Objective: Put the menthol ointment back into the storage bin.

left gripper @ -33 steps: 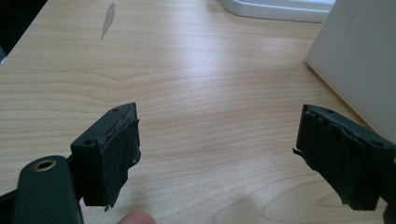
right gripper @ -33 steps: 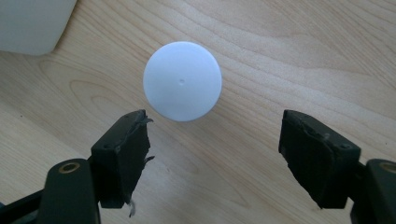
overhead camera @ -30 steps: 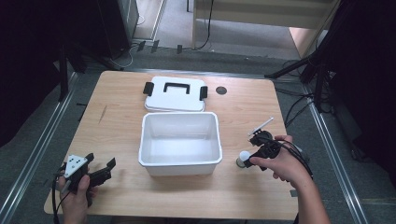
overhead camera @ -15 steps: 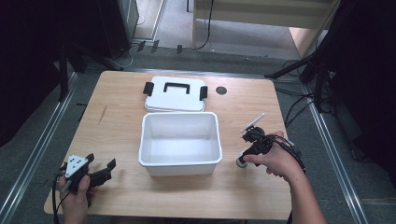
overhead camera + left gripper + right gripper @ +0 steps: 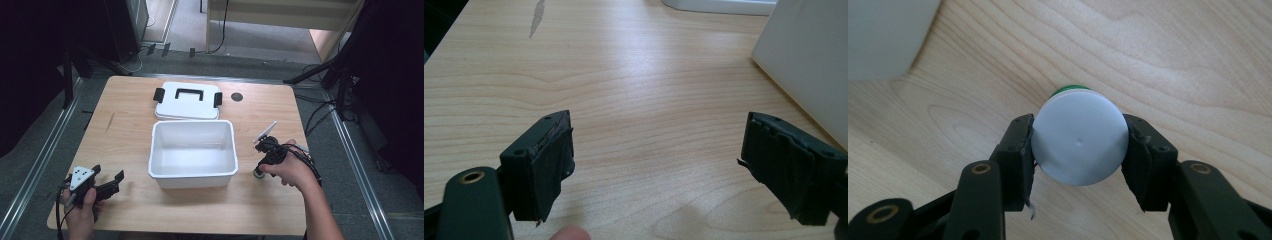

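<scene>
We find no readable text, label, brand, number or sign on anything here, neither on the bench nor on what it carries.

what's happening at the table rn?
A person holds a gripper in each hand. The right gripper is closed on a small white-capped bottle standing on the table, just right of the open white bin. The left gripper rests open near the front left corner, holding nothing. The bin's lid lies behind the bin.
</scene>
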`<state>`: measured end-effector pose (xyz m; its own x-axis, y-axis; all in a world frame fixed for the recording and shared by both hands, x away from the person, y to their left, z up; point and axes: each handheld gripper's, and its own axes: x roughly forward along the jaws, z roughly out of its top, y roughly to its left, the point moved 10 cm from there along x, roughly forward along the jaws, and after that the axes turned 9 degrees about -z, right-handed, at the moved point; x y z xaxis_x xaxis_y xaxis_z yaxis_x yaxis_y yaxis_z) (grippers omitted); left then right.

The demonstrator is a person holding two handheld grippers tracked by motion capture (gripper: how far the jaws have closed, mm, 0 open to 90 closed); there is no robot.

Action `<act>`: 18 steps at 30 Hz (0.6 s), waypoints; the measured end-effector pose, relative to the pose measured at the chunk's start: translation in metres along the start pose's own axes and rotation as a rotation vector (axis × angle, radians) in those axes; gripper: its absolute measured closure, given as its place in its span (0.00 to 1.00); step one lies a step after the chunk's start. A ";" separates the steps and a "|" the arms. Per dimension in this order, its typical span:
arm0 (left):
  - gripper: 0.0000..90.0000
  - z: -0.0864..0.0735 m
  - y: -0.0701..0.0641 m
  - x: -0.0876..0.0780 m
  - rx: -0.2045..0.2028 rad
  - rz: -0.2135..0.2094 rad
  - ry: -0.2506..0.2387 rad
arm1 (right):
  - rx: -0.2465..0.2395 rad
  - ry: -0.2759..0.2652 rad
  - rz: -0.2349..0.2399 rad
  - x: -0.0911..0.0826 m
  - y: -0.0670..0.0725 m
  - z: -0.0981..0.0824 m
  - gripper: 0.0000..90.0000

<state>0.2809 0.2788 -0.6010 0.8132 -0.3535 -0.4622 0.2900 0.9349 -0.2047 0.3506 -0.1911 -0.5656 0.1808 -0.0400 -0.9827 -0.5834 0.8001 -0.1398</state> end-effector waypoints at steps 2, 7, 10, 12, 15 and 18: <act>0.16 0.000 0.000 0.000 -0.001 0.000 0.000 | 0.002 -0.016 0.002 -0.006 -0.001 0.002 0.58; 0.16 0.000 0.000 0.000 0.001 0.001 -0.001 | -0.003 -0.048 0.019 -0.031 -0.003 0.010 0.58; 0.16 0.000 0.000 0.000 0.006 0.003 0.002 | -0.019 -0.068 0.010 -0.047 -0.004 0.015 0.58; 0.16 0.000 0.000 0.000 0.007 0.003 0.004 | -0.023 -0.077 0.006 -0.058 -0.005 0.018 0.58; 0.16 0.000 0.000 0.000 0.008 0.003 0.004 | -0.030 -0.090 -0.004 -0.073 -0.007 0.023 0.58; 0.16 0.000 -0.001 0.000 0.010 0.004 0.003 | -0.038 -0.105 -0.006 -0.087 -0.009 0.028 0.58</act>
<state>0.2807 0.2782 -0.6011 0.8127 -0.3502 -0.4656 0.2920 0.9364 -0.1945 0.3624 -0.1778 -0.4754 0.2645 0.0199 -0.9642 -0.6111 0.7769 -0.1516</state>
